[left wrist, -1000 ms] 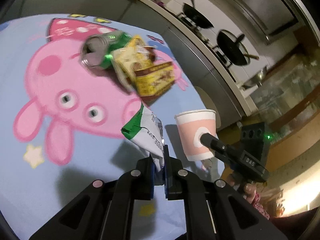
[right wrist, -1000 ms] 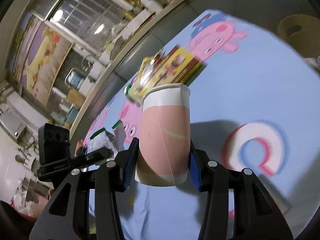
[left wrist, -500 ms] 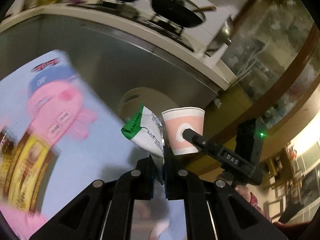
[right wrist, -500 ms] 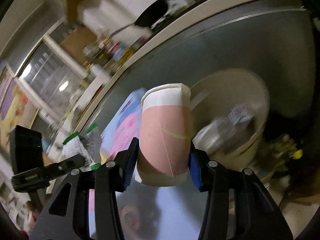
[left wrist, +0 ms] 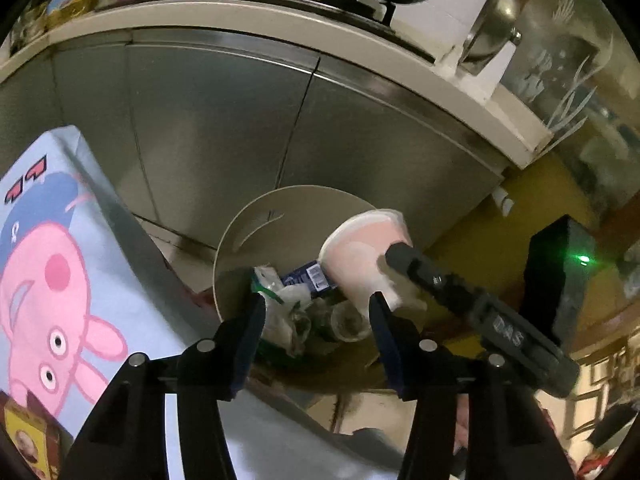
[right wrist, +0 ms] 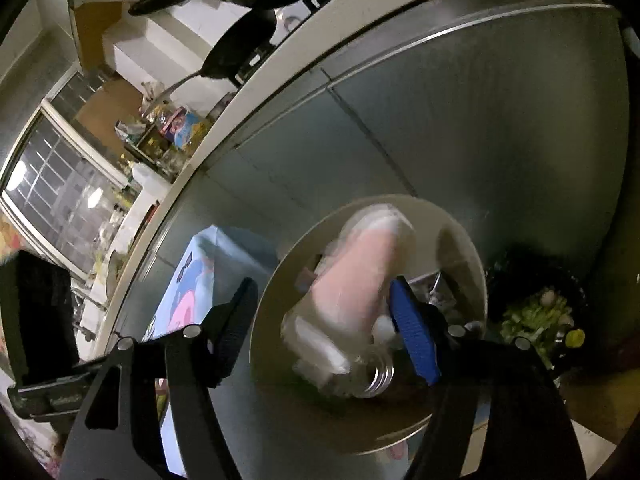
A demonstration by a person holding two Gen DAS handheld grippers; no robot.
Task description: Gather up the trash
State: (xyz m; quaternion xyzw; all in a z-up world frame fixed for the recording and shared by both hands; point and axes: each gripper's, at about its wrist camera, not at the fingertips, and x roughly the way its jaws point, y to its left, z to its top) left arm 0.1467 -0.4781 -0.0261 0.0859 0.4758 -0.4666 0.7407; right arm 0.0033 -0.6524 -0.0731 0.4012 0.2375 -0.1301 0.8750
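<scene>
A round beige trash bin (left wrist: 256,240) stands on the floor beside the table, with wrappers and bottles inside. My left gripper (left wrist: 316,312) is open and empty above it; the green and white wrapper (left wrist: 268,284) lies in the bin. My right gripper (right wrist: 320,300) is open over the same bin (right wrist: 472,264). The pink paper cup (right wrist: 356,272) is blurred and tipping between the open fingers, falling toward the bin; it also shows in the left wrist view (left wrist: 360,256), beside the right gripper's finger (left wrist: 424,272).
The blue cartoon-pig tablecloth (left wrist: 52,280) covers the table at left, with a yellow-brown snack box (left wrist: 28,440) at its corner. Steel cabinet doors (left wrist: 224,120) rise behind the bin. A dark bin with green scraps (right wrist: 536,316) stands to the right.
Both grippers swung from the table to over the trash bin and opened. The left let go of the wrapper, now in the bin. The right let go of the pink cup, which is falling.
</scene>
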